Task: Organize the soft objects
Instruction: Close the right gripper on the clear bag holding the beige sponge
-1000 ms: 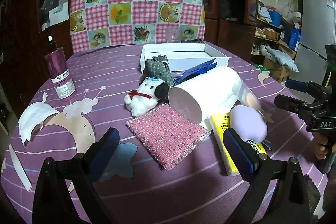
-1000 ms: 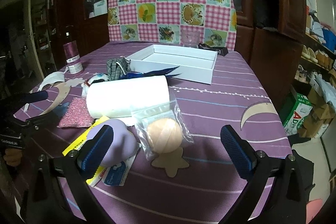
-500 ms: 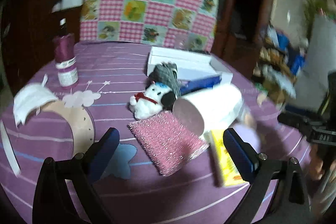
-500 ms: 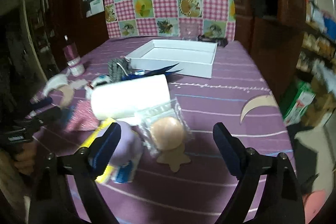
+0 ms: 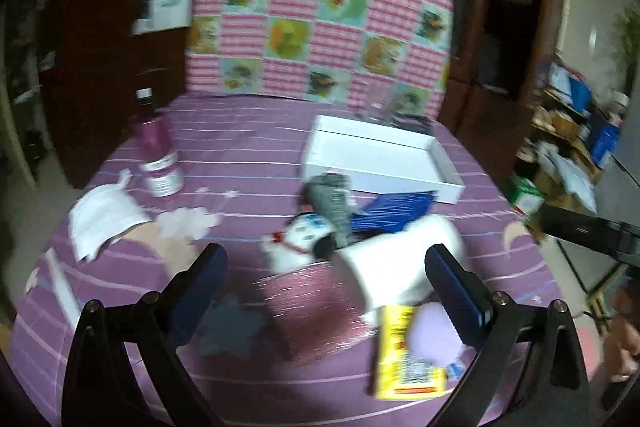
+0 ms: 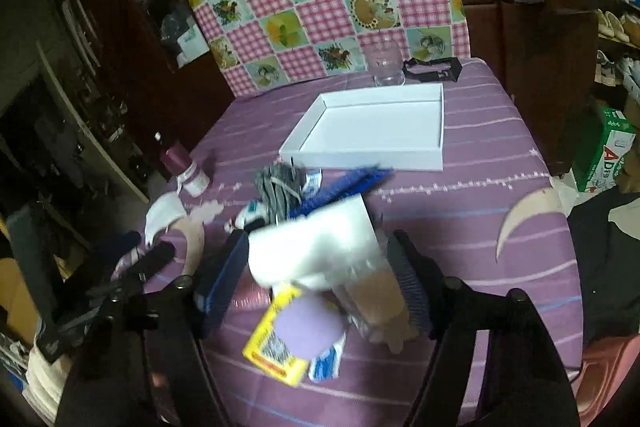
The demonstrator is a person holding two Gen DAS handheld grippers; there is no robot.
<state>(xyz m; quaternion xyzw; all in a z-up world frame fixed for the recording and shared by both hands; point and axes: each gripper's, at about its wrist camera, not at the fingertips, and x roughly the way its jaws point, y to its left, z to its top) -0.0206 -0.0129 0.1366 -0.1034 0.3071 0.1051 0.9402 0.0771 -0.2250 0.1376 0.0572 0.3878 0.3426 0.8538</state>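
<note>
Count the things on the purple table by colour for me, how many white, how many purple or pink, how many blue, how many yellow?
White: 4 - tray, paper roll, toy dog, cloth
Purple or pink: 3 - bottle, sparkly pad, lilac puff
Blue: 1 - glove
Yellow: 1 - packet
Total: 9

Closing right tool (image 6: 320,279) above white roll (image 6: 316,247), nothing gripped.

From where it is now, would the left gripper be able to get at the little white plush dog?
Probably yes. The left gripper is open and holds nothing, and the plush dog lies just ahead between its fingers' line. Only the white roll crowds its right side, and the pink scouring pad lies in front.
</note>
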